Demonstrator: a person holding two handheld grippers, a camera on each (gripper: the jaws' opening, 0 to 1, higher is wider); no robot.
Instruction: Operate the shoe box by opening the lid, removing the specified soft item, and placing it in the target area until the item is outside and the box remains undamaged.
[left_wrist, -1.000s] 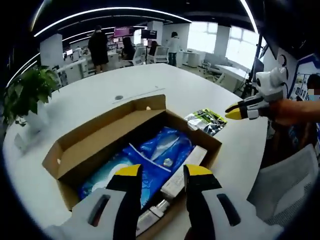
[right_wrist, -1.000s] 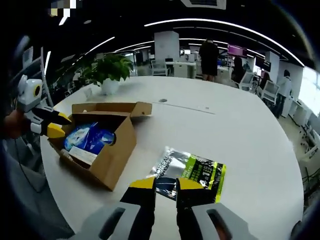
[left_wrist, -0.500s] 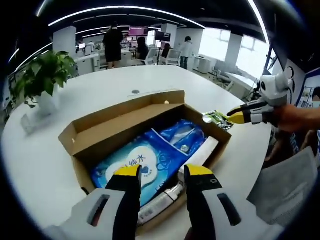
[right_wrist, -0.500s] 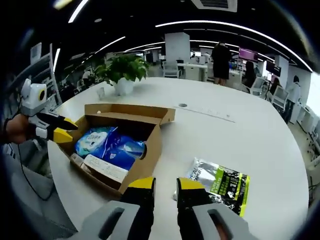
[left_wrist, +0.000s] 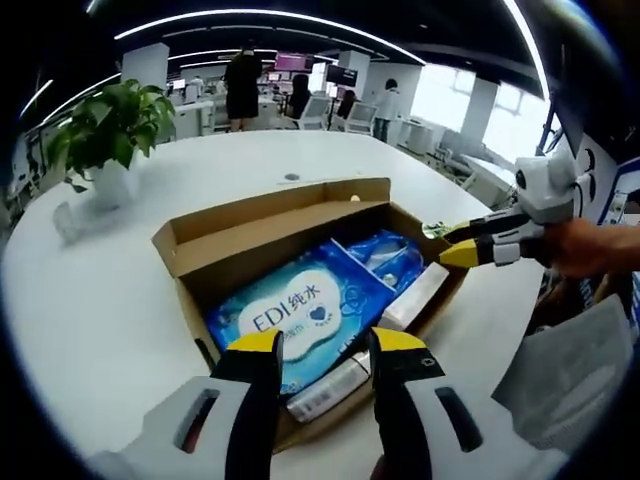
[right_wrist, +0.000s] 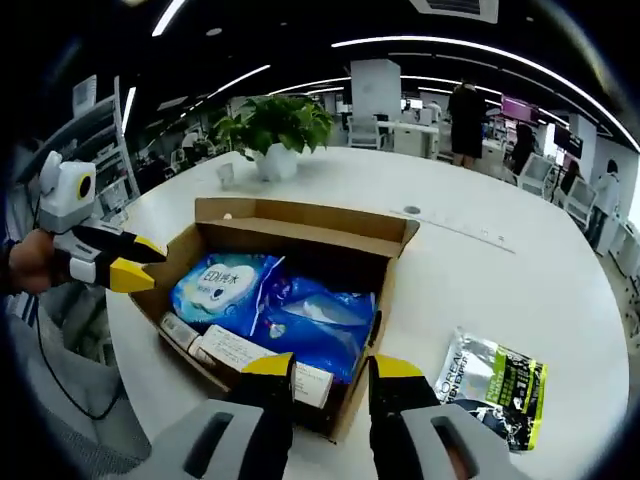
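The box (left_wrist: 250, 235) sits open on the white table (left_wrist: 90, 290), lid folded back on the far side, with bare tabletop beyond it out to the plant (left_wrist: 105, 125). Inside lie a blue wipes pack (left_wrist: 290, 315), a blue pouch (left_wrist: 385, 255) and white tubes (left_wrist: 415, 297) along the near wall. The left gripper (left_wrist: 318, 345) hangs over the box's near edge, jaws parted and holding nothing. The right gripper (right_wrist: 325, 368) hovers at the box's near rim, jaws apart and empty. A sachet (right_wrist: 495, 380) lies on the table right of the box, well clear.
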